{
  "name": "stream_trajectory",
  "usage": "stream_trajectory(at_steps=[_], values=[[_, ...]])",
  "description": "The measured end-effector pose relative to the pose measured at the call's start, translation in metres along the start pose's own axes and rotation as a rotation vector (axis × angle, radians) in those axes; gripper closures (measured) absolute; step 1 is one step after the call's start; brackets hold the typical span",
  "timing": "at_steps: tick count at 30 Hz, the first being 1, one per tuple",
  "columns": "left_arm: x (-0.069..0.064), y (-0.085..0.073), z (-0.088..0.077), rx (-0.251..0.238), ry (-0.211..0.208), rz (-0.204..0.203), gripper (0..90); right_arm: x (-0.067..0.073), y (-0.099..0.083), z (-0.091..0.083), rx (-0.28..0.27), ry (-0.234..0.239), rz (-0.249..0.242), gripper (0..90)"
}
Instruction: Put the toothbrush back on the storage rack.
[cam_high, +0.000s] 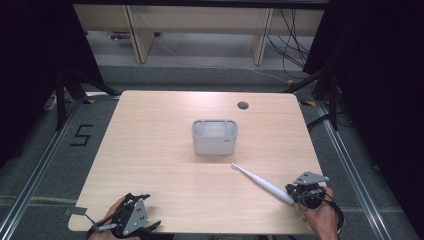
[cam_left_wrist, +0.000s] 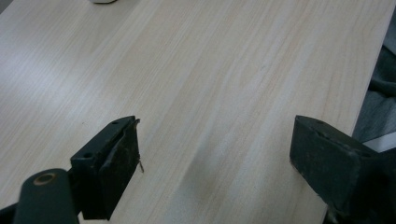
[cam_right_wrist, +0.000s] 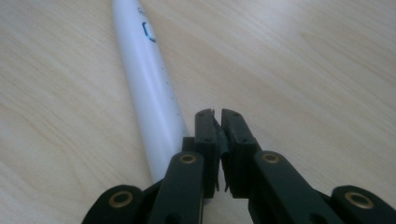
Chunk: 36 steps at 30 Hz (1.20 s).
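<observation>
At the five o'clock corner of the desk (cam_high: 165, 150), in the high view, our right tongs (cam_high: 295, 196) sat beside the thick end of a white electric toothbrush (cam_high: 262, 183). From the right gripper view we saw those tongs (cam_right_wrist: 218, 122) pressed together with nothing between them; the toothbrush (cam_right_wrist: 149, 88) lay flat on the wood just to their left, its handle running alongside the left jaw and under it, so we could not tell whether it touched. The toothbrush pointed from five o'clock toward the middle of the desk, brush head at its far end, close to but apart from a grey holder (cam_high: 215, 136) that stood upright at the centre. A round cable hole (cam_high: 243, 105) lay at about one o'clock near the far edge. Down at seven o'clock our left tongs (cam_high: 131, 220) rested by the near edge, and in the left gripper view they (cam_left_wrist: 215, 154) gaped wide over bare wood.
</observation>
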<state>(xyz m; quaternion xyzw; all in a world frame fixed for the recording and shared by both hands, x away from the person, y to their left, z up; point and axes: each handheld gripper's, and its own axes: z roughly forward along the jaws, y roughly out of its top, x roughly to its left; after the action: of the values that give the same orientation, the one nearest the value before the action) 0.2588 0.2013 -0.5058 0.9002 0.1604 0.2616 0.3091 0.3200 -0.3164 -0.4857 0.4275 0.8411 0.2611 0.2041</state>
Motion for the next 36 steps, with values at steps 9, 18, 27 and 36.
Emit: stream_trajectory(at_steps=[9,18,27,36], values=[[0.0,0.0,-0.001,-0.005,-0.016,-0.009,15.4,0.016,-0.001,-0.003,0.025,0.026,-0.02,85.2],[0.0,0.0,-0.001,-0.006,-0.018,-0.008,15.4,0.035,-0.003,-0.006,0.041,0.053,-0.049,84.4],[0.001,0.001,-0.001,-0.004,-0.011,-0.004,15.4,0.048,-0.009,-0.011,0.048,0.069,-0.06,83.9],[0.001,0.0,-0.002,-0.01,-0.013,-0.012,15.4,0.06,-0.008,-0.015,0.055,0.09,-0.051,82.5]])
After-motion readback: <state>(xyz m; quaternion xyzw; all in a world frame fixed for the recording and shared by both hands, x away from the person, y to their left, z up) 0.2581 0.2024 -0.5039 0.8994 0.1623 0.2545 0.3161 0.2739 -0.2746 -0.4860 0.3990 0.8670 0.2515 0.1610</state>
